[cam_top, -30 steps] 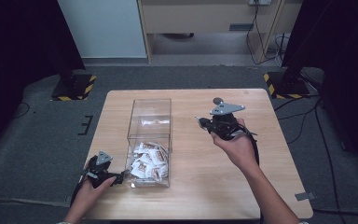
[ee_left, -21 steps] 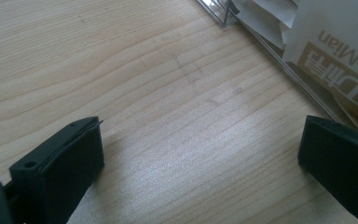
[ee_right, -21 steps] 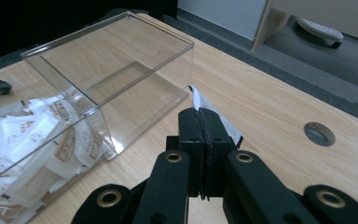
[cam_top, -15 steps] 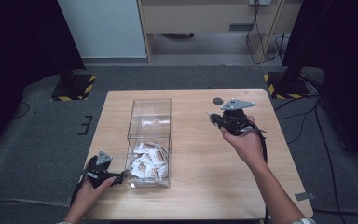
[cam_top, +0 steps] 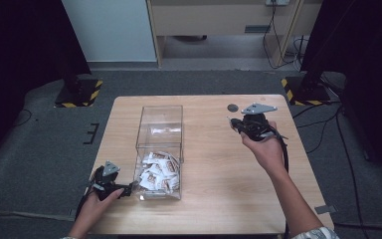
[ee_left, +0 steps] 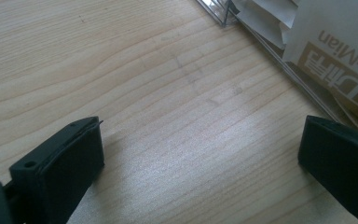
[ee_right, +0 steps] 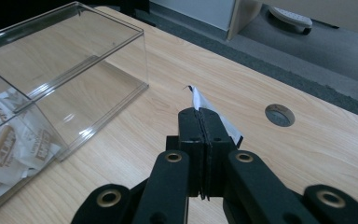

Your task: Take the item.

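Observation:
A clear plastic box (cam_top: 161,117) stands on the wooden table (cam_top: 209,199), and several white and tan sachets (cam_top: 156,172) are piled at its near end. My right gripper (cam_top: 235,122) hovers to the right of the box, shut on a thin white sachet (ee_right: 210,111) that sticks out past the tips (ee_right: 199,114). My left gripper (cam_top: 129,189) rests on the table at the box's near left corner. Its jaws stand open (ee_left: 200,149) over bare wood, and a printed sachet (ee_left: 335,42) shows behind the box wall (ee_left: 261,44).
A round cable hole (cam_top: 233,107) lies in the table just beyond the right gripper, also visible from the right gripper (ee_right: 279,115). The far half of the box (ee_right: 74,56) holds nothing. Black stands with striped bases (cam_top: 77,94) flank the table on grey carpet.
The right hand has carried its sachet to the right, away from the box, and sunk slightly. The left hand and the box have stayed still.

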Demonstrator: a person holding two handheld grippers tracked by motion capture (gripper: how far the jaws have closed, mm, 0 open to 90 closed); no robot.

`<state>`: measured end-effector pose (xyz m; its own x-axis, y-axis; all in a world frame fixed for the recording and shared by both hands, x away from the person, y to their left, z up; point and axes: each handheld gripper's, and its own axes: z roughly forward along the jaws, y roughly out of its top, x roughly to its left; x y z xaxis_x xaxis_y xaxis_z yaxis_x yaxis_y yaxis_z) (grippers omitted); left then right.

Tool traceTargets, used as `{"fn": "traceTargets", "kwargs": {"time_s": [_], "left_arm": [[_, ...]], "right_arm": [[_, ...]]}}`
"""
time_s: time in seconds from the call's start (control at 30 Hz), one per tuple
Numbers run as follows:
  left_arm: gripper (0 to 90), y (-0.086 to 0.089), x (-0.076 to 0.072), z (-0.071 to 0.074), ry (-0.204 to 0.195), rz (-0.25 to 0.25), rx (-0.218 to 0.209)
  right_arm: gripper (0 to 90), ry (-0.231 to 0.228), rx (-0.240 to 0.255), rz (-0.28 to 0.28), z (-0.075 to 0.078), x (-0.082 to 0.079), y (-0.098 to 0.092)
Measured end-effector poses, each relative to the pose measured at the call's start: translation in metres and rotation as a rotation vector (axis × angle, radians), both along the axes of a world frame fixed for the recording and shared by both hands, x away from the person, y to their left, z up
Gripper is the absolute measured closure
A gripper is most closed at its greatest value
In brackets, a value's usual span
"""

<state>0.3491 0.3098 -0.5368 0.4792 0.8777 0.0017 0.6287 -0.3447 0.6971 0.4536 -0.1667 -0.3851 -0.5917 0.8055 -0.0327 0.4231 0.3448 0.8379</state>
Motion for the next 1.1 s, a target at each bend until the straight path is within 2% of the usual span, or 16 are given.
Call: {"fn": "traceTargets", "kwargs": {"time_s": [0.5,0.57,0.77,1.1], "left_arm": [[0.0,0.000,0.000,0.000,0.000,0.000,0.000],[0.0,0.000,0.000,0.000,0.000,0.000,0.000],[0.0,0.000,0.000,0.000,0.000,0.000,0.000],[0.0,0.000,0.000,0.000,0.000,0.000,0.000]], "right_arm": [[89.1,0.026,-0.006,-0.026,-0.017,0.015,-0.006],[89.1,0.038,0.014,-0.034,-0.023,0.015,-0.008],[89.0,0.066,0.010,-0.058,-0.039,0.016,-0.015],[88.7,0.088,0.009,-0.080,-0.053,0.018,-0.022]]}}
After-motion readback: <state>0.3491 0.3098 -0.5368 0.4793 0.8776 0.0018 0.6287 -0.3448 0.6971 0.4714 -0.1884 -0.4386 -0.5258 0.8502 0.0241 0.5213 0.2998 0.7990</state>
